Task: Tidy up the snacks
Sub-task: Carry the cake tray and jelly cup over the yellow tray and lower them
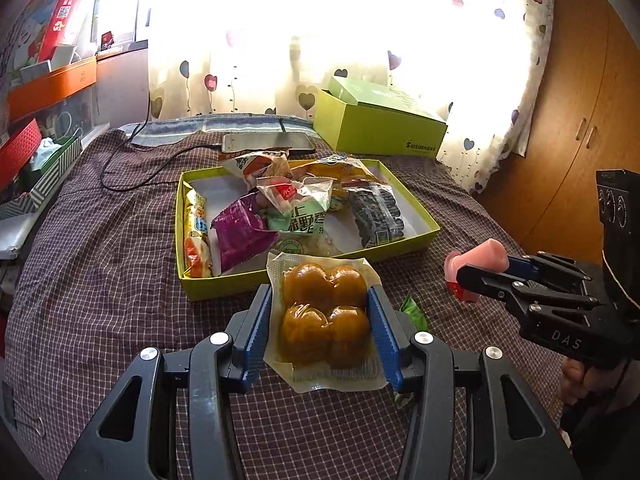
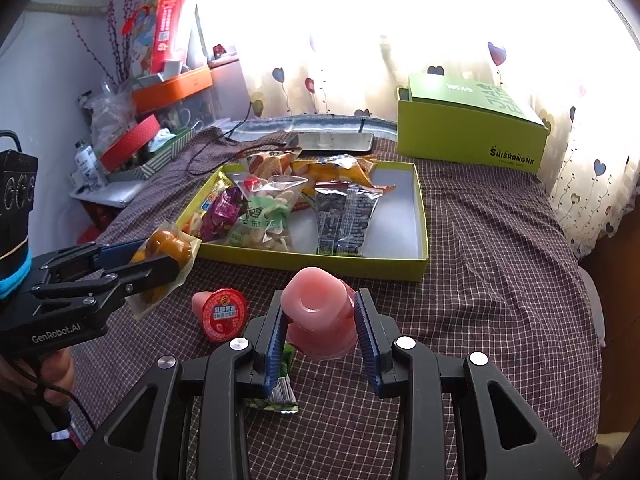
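My left gripper (image 1: 324,320) is shut on a clear pack of brown round snacks (image 1: 325,316), held just above the bed in front of the green tray (image 1: 304,284). The same pack (image 2: 166,246) shows in the right wrist view at the tray's near left corner. My right gripper (image 2: 320,320) is shut on a pink jelly cup (image 2: 318,312), bottom toward the camera; the same jelly cup (image 1: 476,264) appears at the right in the left wrist view. A second jelly cup (image 2: 222,312) lies on the bed, with a small green packet (image 2: 280,392) under my right fingers. The green tray (image 2: 416,216) holds several snack bags.
A checked bedspread (image 2: 500,280) covers the bed. The tall green box (image 2: 472,136) stands at the back right by the curtain. A dark phone (image 2: 336,142) with a cable lies behind the tray. Cluttered boxes (image 2: 160,92) fill the left side. A wooden wardrobe (image 1: 580,120) is at the right.
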{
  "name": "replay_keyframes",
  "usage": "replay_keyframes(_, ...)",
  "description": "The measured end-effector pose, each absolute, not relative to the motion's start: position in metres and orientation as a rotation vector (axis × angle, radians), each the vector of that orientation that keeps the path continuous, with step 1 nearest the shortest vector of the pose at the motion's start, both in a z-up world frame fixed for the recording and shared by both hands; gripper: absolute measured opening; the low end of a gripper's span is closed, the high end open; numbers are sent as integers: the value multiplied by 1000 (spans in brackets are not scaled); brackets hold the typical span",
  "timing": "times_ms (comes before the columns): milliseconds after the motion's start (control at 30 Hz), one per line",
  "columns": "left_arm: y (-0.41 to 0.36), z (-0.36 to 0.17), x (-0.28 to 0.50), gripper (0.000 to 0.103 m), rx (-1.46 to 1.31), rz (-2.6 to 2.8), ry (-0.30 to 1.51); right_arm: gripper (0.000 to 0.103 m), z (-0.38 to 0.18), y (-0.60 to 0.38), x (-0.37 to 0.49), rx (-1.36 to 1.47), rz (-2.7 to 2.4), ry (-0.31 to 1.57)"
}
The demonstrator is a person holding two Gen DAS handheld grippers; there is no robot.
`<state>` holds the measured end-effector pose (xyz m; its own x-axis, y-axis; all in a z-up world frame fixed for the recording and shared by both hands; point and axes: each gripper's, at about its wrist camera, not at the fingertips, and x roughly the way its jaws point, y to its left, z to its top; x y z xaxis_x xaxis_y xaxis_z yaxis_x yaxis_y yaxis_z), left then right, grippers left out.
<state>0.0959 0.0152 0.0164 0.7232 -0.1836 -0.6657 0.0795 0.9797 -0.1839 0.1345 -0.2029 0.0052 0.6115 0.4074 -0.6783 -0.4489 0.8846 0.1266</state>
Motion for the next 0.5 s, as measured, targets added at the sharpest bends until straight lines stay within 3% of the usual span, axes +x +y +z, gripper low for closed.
replay_keyframes(500,1,24,126,48,-129,-165,746,32,11,-202,158,-76,512,758)
